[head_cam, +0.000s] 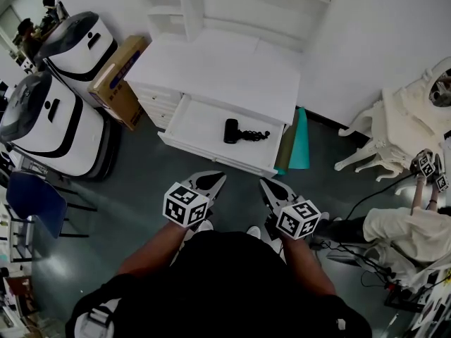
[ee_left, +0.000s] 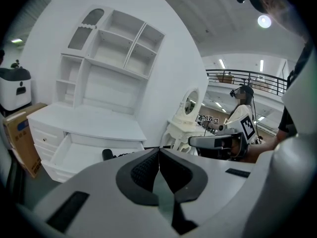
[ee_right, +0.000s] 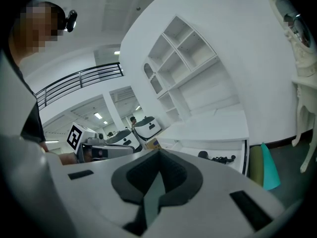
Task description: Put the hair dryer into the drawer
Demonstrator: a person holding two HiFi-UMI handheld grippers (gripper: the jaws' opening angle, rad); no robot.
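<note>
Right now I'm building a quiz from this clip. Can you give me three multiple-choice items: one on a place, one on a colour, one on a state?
1. Where does the hair dryer lie?
A. on the desk top
B. in the open drawer
C. on the floor

2. What colour is it?
A. black
B. white
C. teal

3. How do the left claw and right claw stand?
A. both shut, empty
B. both wide open
C. left shut on the dryer

Key: B, it rests on the drawer's bottom; A, dark against the white; A, the pads meet in both gripper views, with nothing between them.
</note>
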